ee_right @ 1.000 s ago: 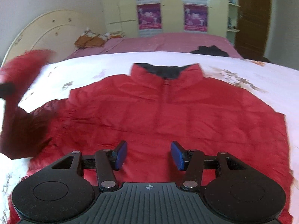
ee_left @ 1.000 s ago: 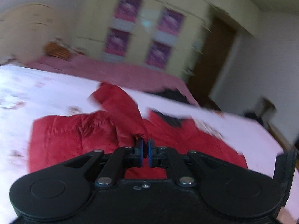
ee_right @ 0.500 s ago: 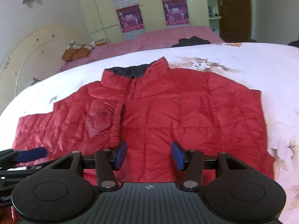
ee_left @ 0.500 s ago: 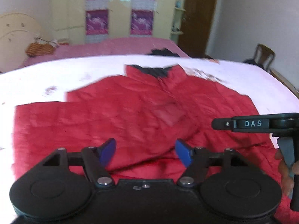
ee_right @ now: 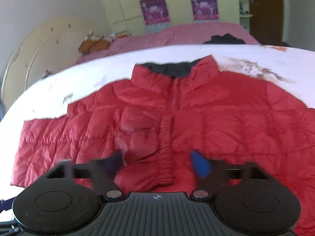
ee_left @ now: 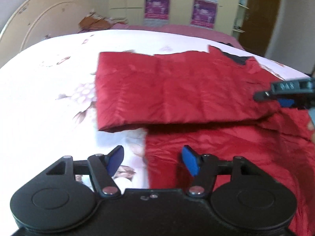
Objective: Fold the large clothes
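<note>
We are seeing left gripper (ee_left: 150,162), shut on sleeve one second ago, now standing apart and closing slightly, nothing between pads. Sleeve (ee_left: 167,94) is lying flat on bedspread (ee_left: 49,90). Right gripper (ee_right: 159,164) is opening slightly.

The red jacket (ee_right: 196,122) is running off the right edge in both views, its right sleeve unseen. Motion blur is smearing the right gripper's fingers (ee_right: 199,166). The dark heap (ee_right: 224,39) on the pink bed's far edge is staying unidentifiable.
</note>
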`<state>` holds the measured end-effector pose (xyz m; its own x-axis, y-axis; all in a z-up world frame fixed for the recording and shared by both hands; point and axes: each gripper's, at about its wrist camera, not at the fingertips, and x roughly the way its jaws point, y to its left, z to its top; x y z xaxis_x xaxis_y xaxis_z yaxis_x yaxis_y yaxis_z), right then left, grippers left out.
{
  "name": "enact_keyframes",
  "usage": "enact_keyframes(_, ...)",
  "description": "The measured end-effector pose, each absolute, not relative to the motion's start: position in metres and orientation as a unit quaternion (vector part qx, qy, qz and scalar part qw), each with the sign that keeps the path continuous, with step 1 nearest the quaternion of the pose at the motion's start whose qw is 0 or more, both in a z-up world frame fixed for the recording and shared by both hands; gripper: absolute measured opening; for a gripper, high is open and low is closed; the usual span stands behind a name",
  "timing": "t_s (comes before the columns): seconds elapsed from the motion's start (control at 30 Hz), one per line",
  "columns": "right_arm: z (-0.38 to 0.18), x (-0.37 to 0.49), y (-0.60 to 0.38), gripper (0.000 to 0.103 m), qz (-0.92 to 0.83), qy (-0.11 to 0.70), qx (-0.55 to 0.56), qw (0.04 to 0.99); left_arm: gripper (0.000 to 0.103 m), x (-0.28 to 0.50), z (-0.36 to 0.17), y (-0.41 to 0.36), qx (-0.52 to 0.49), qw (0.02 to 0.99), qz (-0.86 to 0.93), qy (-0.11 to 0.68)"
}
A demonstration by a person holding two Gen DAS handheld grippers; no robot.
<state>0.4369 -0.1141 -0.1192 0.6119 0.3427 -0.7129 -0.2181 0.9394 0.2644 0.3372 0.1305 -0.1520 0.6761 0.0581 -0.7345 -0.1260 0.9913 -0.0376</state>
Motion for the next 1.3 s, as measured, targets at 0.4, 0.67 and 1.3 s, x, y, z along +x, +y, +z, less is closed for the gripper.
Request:
enact_keyframes(0.4, -0.076, 0.422, -0.168, 0.017, 0.111, 0.344, 0.074, 0.929, 0.043, 0.375, -0.159, 0.131, -0.04, 0.927, 0.066, 0.366)
enact_keyframes(0.67, -0.091, 0.403, -0.224, 0.017, 0.037, 0.361, 0.07, 0.929, 0.02, 0.383, -0.159, 0.119, 0.003, 0.937, 0.053, 0.346)
enact_keyframes(1.3, -0.092, 0.386, -0.258, 0.071, 0.017, 0.373, 0.089, 0.923, 0.072, 0.372, -0.117, 0.177, -0.105, 0.924, -0.001, 0.369)
